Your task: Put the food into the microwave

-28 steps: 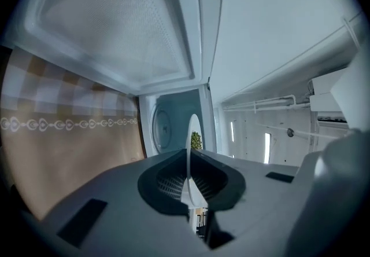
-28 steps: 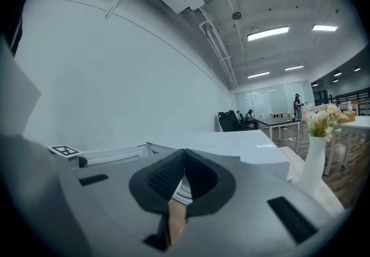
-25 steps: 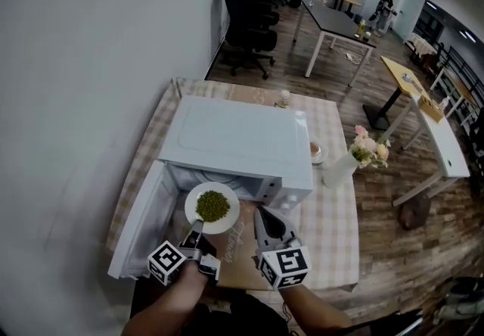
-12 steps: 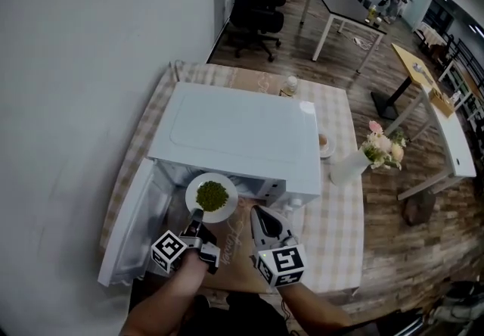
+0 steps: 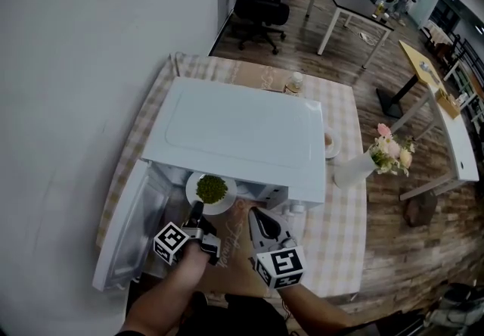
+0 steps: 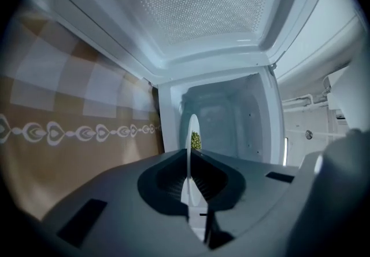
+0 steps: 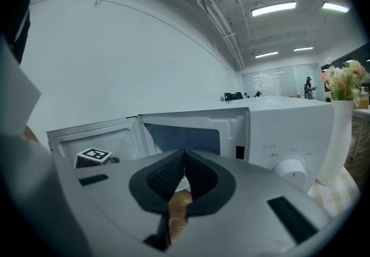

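Observation:
A white plate (image 5: 209, 193) with a heap of green food (image 5: 212, 188) hangs at the mouth of the white microwave (image 5: 240, 135), half under its top edge. My left gripper (image 5: 196, 212) is shut on the plate's near rim. In the left gripper view the plate (image 6: 189, 160) shows edge-on between the jaws, with the green food (image 6: 196, 140) on it and the microwave cavity (image 6: 225, 120) behind. The microwave door (image 5: 130, 234) is swung open to the left. My right gripper (image 5: 259, 219) hovers before the microwave, just right of the plate, its jaws shut on nothing.
The microwave stands on a checked tablecloth (image 5: 341, 210). A white vase of flowers (image 5: 370, 160) and a small dish (image 5: 330, 144) stand to its right. A small bottle (image 5: 294, 82) sits behind it. A wall lies to the left. Office chairs and tables stand on the wooden floor beyond.
My left gripper has carried the plate forward, from in front of the opening to partly under the microwave's top edge. The right gripper has stayed beside it.

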Action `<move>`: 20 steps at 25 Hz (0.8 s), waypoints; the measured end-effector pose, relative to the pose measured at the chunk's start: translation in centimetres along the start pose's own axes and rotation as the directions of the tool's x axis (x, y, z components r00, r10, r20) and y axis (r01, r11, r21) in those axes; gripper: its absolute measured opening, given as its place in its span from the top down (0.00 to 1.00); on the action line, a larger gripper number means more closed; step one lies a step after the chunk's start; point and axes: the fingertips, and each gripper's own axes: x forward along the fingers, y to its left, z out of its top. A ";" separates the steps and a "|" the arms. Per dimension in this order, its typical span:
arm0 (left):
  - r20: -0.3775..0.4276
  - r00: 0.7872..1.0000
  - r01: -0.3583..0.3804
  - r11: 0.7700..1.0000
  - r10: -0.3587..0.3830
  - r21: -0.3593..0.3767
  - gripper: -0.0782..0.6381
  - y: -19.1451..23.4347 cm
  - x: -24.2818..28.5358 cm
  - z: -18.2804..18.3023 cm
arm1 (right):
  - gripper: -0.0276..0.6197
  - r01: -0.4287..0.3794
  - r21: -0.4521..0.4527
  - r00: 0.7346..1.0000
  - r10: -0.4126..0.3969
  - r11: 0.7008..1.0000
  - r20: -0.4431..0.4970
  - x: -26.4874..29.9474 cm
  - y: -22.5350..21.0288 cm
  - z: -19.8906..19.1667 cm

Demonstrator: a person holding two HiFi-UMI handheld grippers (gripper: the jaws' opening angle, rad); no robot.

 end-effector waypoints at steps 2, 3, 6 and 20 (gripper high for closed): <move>-0.001 1.000 -0.016 1.000 0.016 -0.005 0.87 0.3 0.4 -0.1 | 0.95 -0.007 0.001 1.000 0.007 1.000 -0.005 0.2 0.0 -0.2; 0.000 1.000 -0.022 1.000 0.022 -0.007 0.87 0.4 0.6 -0.2 | 0.95 -0.009 0.001 1.000 0.009 1.000 -0.007 0.3 -0.1 -0.3; 0.004 0.999 -0.032 0.999 0.032 -0.010 0.87 0.8 1.2 -0.2 | 0.95 -0.012 0.002 1.000 0.012 1.000 -0.011 0.4 -0.3 -0.4; 0.019 1.000 -0.023 0.999 0.023 -0.023 0.86 0.6 3.9 0.4 | 0.95 -0.015 0.007 1.000 0.016 1.000 -0.025 -0.1 -0.7 -1.1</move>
